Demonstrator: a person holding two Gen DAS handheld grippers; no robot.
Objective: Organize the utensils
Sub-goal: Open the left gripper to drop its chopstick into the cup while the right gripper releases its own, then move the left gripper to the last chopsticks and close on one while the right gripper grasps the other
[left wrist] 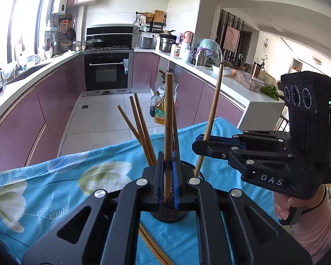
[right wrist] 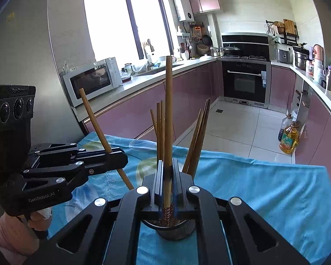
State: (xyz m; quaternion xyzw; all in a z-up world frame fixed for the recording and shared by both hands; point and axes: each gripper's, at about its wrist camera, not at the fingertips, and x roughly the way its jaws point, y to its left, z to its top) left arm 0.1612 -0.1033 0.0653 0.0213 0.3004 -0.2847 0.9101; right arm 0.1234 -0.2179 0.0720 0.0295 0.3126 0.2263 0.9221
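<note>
A dark round utensil holder (left wrist: 168, 215) stands on the blue cloth; it also shows in the right wrist view (right wrist: 176, 229). Several brown chopsticks (left wrist: 141, 128) lean in it. My left gripper (left wrist: 168, 167) is shut on one upright chopstick (left wrist: 168, 114), its patterned end down in the holder. My right gripper (right wrist: 168, 170) is shut on another chopstick (right wrist: 168, 110), its patterned end also in the holder. The right gripper (left wrist: 200, 142) holds its chopstick (left wrist: 214, 106) from the right in the left wrist view. The left gripper (right wrist: 119, 154) enters from the left in the right wrist view.
A blue flowered cloth (left wrist: 55, 183) covers the table. Two chopsticks (left wrist: 152, 247) lie on it beneath my left gripper. Beyond the table edge are the tiled floor, oil bottles (left wrist: 159, 112), purple cabinets and an oven (left wrist: 108, 70).
</note>
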